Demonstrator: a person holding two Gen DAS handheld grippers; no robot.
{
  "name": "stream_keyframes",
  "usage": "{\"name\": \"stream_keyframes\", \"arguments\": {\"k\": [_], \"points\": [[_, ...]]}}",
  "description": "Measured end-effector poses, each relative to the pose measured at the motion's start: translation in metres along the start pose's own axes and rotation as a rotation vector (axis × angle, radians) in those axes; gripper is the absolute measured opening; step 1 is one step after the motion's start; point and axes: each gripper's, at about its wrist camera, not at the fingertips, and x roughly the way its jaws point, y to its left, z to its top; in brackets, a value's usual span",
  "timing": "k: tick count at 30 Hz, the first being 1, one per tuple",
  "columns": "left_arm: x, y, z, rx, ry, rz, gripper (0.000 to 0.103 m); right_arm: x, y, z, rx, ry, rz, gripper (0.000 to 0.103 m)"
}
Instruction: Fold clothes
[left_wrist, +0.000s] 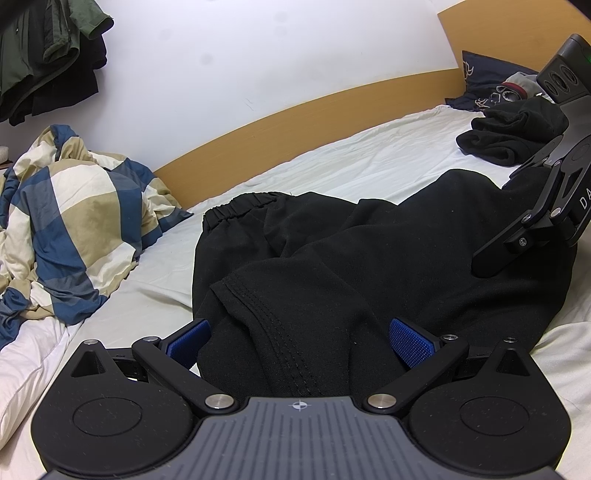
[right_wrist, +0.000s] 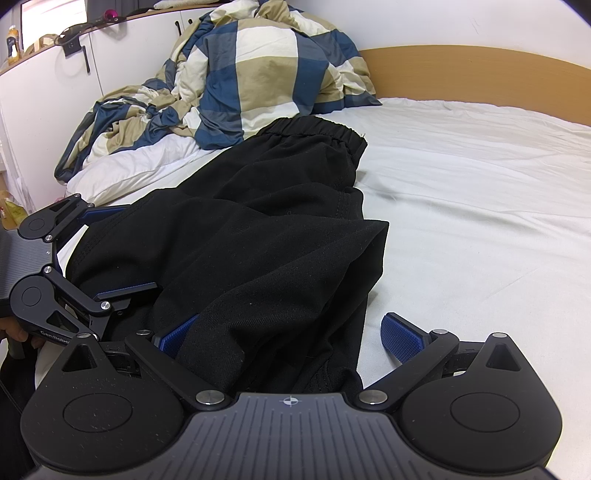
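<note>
A pair of black trousers (left_wrist: 332, 258) is lying bunched on a white bedsheet (left_wrist: 369, 162), its elastic waistband (right_wrist: 314, 131) pointing away from both claws toward the wooden headboard (left_wrist: 295, 118).

The left gripper (left_wrist: 301, 343) is standing wide open, its blue pads (left_wrist: 412, 343) spread to either side of a hemmed fold of the black cloth. The fabric is filling the gap between the fingers and is brushing the inner faces of both pads, but the jaws are not pinching it.

The right gripper (right_wrist: 291, 336) is also gaping wide. The cloth is lying against its left pad (right_wrist: 177, 336) and across the middle of the gap, while its right pad (right_wrist: 402, 338) is sitting clear of the trousers, over bare sheet.

Seen from the left wrist, the right gripper is hovering ahead and to the right, at the far edge of the trousers. Beyond the claws, a blue, tan and cream checked duvet (right_wrist: 258, 74) is sitting heaped, and another dark garment (left_wrist: 509, 136) is lying further off to the right.
</note>
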Motion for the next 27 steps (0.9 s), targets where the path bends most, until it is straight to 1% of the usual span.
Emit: {"name": "stream_keyframes", "arguments": {"k": [17, 21, 27], "points": [[-0.001, -0.001, 0.001, -0.009, 0.0, -0.007, 0.103, 0.002, 0.0, 0.0, 0.0, 0.0, 0.001, 0.103], [-0.003, -0.002, 0.0, 0.001, -0.007, 0.001, 0.103, 0.002, 0.0, 0.0, 0.001, 0.0, 0.001, 0.103], [-0.009, 0.008, -0.002, -0.051, -0.018, -0.014, 0.103, 0.002, -0.001, 0.001, 0.003, 0.0, 0.003, 0.103]]}}
